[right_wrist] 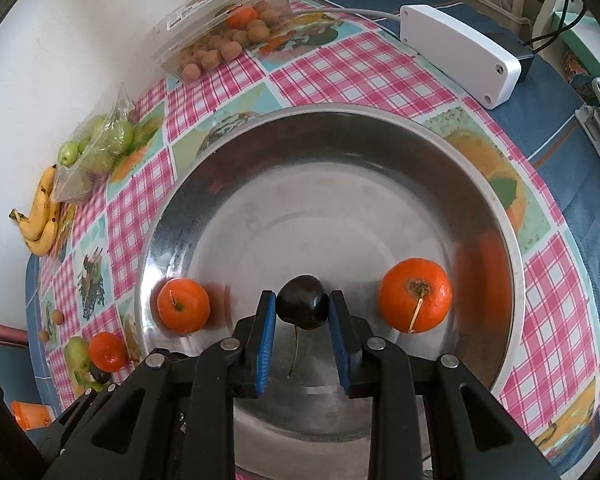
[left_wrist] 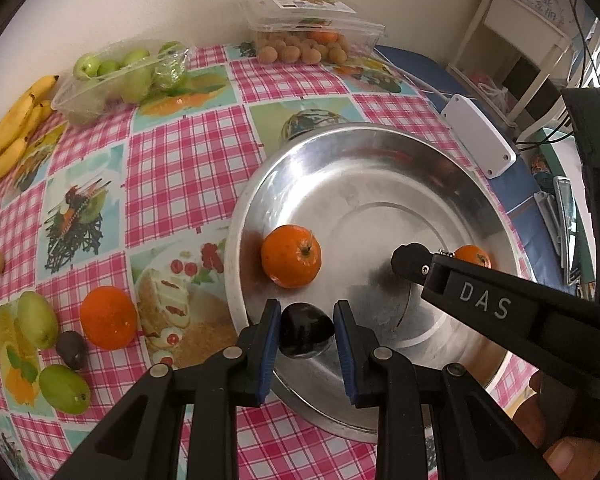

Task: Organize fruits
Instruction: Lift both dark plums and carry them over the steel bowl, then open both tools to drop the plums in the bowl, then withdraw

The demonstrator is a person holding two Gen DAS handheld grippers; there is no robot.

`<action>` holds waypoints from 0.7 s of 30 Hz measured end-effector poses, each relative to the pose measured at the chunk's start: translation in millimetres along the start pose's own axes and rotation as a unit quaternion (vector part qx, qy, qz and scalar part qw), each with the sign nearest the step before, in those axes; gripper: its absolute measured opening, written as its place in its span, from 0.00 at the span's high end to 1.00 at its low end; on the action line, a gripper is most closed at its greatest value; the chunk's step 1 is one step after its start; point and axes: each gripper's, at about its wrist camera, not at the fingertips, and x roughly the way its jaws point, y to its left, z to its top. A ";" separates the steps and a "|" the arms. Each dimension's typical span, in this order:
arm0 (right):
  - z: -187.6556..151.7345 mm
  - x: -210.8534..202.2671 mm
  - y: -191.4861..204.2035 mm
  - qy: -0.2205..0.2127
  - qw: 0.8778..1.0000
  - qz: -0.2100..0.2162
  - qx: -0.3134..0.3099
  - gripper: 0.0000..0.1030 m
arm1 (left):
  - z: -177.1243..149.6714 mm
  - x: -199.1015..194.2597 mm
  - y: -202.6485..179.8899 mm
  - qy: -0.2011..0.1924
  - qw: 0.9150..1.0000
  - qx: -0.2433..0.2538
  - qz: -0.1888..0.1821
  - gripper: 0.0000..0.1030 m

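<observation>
Left gripper (left_wrist: 307,338): black rigid arms with blue ribbed pads, pointing steeply down; jaws closed on a dark plum (left_wrist: 306,335), smooth, glossy, near-round, held over the near inner wall of the metal basin (left_wrist: 380,148).

Right gripper (right_wrist: 302,308): same build, same steep downward pitch; jaws closed on a second dark plum (right_wrist: 303,307), glossy, with a thin stem hanging below it, held over the basin floor. In the left wrist view this gripper enters from the right, its black arm lettered in white.

The basin is wide, round and shallow, brushed steel with a rolled rim and blurred reflections. Inside it lie two mandarins: one (left_wrist: 291,256) by the left wall, pebbled orange skin with a short stem stub; the other (right_wrist: 416,295) toward the right, with a pale stem.

The bench carries a glossy oilcloth (left_wrist: 180,160), pink-and-white check with printed fruit panels. On it, left of the basin: a loose mandarin (left_wrist: 108,317), two oval green fruits (left_wrist: 38,320), a third dark plum (left_wrist: 71,349).

Farther back: a bunch of bananas (left_wrist: 8,136), yellow and speckled; a clear plastic tray of green fruit (left_wrist: 120,76); a clear lidded punnet of small tan round fruit (left_wrist: 304,40); a white plastic box (left_wrist: 480,140) with a cable, at the bench's right edge.
</observation>
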 end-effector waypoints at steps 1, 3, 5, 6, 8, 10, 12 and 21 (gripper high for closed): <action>0.1 0.2 -0.3 0.000 1.000 -0.001 0.000 0.72 | 0.1 0.3 0.2 0.001 1.000 0.000 0.000 0.71; 0.1 0.4 -0.4 0.001 1.000 -0.003 0.001 0.72 | 0.0 1.6 0.4 0.005 1.000 -0.001 -0.002 0.71; 0.2 1.5 0.7 0.003 1.000 -0.004 0.000 0.72 | -0.5 2.3 -0.1 0.007 1.000 0.001 -0.001 0.71; 0.3 1.4 0.6 0.003 1.000 -0.004 0.000 0.72 | -0.9 2.6 -0.4 0.008 1.000 0.001 -0.002 0.71; 0.2 1.2 0.8 0.003 1.000 -0.005 -0.001 0.72 | -0.7 3.8 -1.1 0.010 1.000 0.001 -0.002 0.69; 0.5 1.4 1.2 0.004 1.000 -0.007 -0.003 0.72 | -0.4 3.7 -1.1 0.011 1.000 0.000 -0.008 0.62; 0.6 2.0 1.8 0.004 1.000 -0.009 -0.004 0.72 | 0.1 2.9 -2.8 0.010 1.000 0.000 -0.011 0.58; 3.3 -9.8 4.7 -0.015 1.000 -0.014 -0.014 0.62 | 4.2 -11.1 1.0 -0.003 1.000 -0.003 -0.012 0.52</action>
